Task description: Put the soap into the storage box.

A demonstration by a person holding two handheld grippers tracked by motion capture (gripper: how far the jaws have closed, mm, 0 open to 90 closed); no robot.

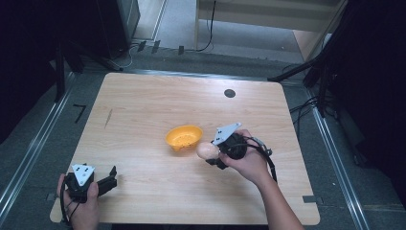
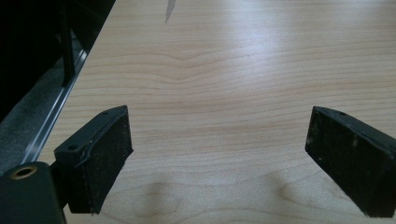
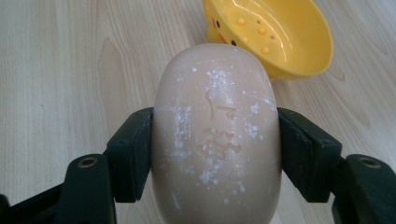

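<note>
High view: the wooden counter (image 1: 143,110) carries a yellow dish (image 1: 183,137) near its centre. The right tongs (image 1: 210,154), held in the right hand (image 1: 249,160), pinch a pale oval soap bar (image 1: 207,150) just beside the dish's near right rim, apart from it by a narrow gap. The left tongs (image 1: 111,178), held in the left hand (image 1: 84,206), sit at the near left corner, close to the counter's near edge and left edge. A broad bare stretch of counter lies between the two tongs, and the far half is bare except for a small dark round spot (image 1: 230,93) near the far edge.

Left gripper view: the left tongs (image 2: 219,158) stand spread wide over bare wood. The counter's left edge runs close alongside.

Right gripper view: the right tongs (image 3: 215,154) press on both flanks of the soap bar (image 3: 215,140). The yellow dish (image 3: 275,35), with raised studs inside, lies just beyond the bar.
</note>
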